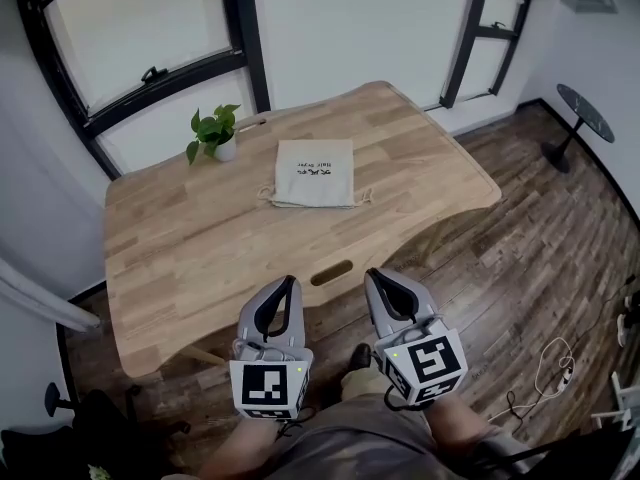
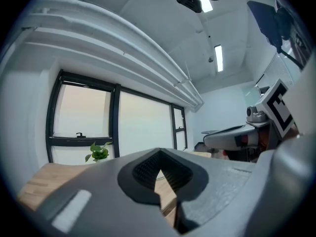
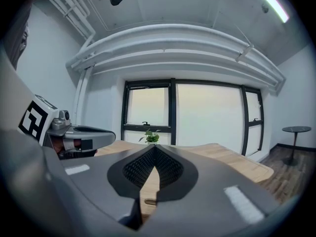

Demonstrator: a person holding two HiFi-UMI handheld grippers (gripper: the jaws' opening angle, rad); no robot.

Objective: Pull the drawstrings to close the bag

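Note:
A beige cloth drawstring bag point(image 1: 314, 173) lies flat at the middle of the wooden table point(image 1: 190, 248), with print on its face. Its mouth faces me, and short cord ends stick out at the left point(image 1: 265, 194) and right point(image 1: 367, 196). Both grippers hover off the table's near edge, close to my body and far from the bag. My left gripper point(image 1: 290, 281) is shut with nothing in it, and its jaws meet at the tips point(image 2: 159, 153). My right gripper point(image 1: 371, 273) is also shut and empty point(image 3: 154, 149).
A small potted plant point(image 1: 214, 133) stands at the table's back left, near the window. An oval slot point(image 1: 331, 272) is cut near the table's front edge. A round side table point(image 1: 586, 113) stands at the far right, and a cable point(image 1: 553, 363) lies on the wooden floor.

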